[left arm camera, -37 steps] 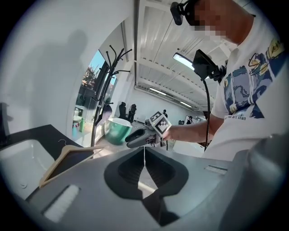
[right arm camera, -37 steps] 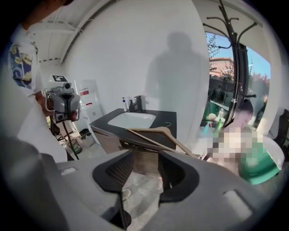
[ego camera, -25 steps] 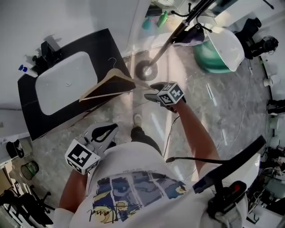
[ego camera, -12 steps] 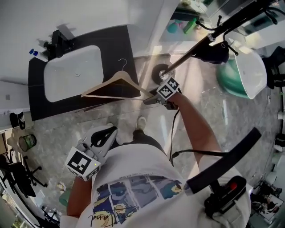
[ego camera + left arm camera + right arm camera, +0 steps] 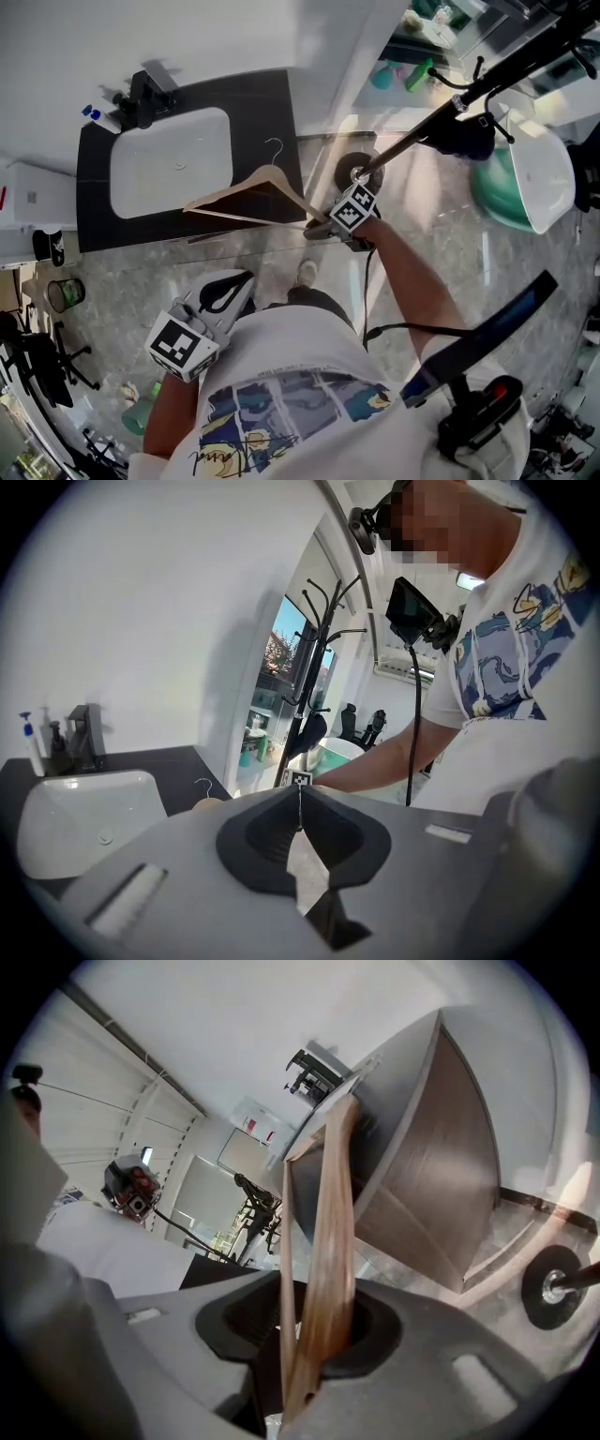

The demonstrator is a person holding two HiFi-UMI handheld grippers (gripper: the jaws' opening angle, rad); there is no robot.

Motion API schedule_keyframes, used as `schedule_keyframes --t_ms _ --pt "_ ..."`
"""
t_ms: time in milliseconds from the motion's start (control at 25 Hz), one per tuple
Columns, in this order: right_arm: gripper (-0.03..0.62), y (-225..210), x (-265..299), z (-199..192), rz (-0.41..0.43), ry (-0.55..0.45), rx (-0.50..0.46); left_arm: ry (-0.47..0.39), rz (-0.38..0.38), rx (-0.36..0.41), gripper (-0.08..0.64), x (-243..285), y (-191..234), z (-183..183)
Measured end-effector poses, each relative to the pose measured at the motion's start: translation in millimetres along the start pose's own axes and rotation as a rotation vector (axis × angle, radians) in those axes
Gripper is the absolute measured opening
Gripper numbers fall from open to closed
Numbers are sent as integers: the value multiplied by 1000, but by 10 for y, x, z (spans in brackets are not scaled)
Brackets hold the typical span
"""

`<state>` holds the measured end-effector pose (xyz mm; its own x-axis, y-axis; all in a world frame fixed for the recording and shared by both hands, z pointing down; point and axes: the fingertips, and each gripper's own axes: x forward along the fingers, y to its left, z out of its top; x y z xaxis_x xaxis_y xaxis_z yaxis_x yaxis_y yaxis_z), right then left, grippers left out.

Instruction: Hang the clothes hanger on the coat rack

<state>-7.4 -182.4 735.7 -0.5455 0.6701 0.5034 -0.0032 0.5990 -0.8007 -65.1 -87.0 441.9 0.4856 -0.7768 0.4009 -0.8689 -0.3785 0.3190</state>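
Observation:
A wooden clothes hanger (image 5: 246, 193) with a metal hook (image 5: 275, 147) lies on the black countertop (image 5: 272, 98), its right end past the counter's edge. My right gripper (image 5: 315, 229) has just been closing, and its jaws now grip that right end. In the right gripper view the hanger's arm (image 5: 330, 1232) and its thin lower bar run straight out from between the pads of my right gripper (image 5: 314, 1340). The black coat rack (image 5: 422, 134) stands just right of it on a round base (image 5: 357, 172). My left gripper (image 5: 240, 279) hangs shut and empty by the person's waist.
A white sink (image 5: 169, 173) with a black tap (image 5: 142, 94) is set into the countertop. A green tub (image 5: 492, 192) and a white basin (image 5: 539, 178) stand beyond the rack. In the left gripper view the coat rack (image 5: 305, 691) rises by a window.
My right gripper has come down to the hanger's right end and closed on it. My left gripper has drifted a little sideways, still shut.

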Motion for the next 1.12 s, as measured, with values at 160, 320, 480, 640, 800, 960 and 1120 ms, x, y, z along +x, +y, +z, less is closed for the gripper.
schedule_keyframes --t_ms 160,320,480,640,800,960,1120 --pt "35 59 -60 -16 -69 -24 -48 -3 -39 30 9 26 16 31" --pt "35 171 -199 21 -113 -122 -29 -5 -101 65 9 40 5 0" --pt "34 329 -495 18 -223 -176 -55 -10 -195 111 9 73 -15 15" --pt "32 572 -846 -43 -323 -251 -56 -11 -289 157 9 100 -81 38" --pt "32 849 -1325 -49 -437 -390 -45 -3 -410 204 9 176 -198 56" --pt "32 1295 -1817 -112 -534 -485 -77 13 -508 249 9 178 -360 87" --pt "32 1753 -2372 -170 -640 -543 -117 26 -592 283 9 199 -478 92"
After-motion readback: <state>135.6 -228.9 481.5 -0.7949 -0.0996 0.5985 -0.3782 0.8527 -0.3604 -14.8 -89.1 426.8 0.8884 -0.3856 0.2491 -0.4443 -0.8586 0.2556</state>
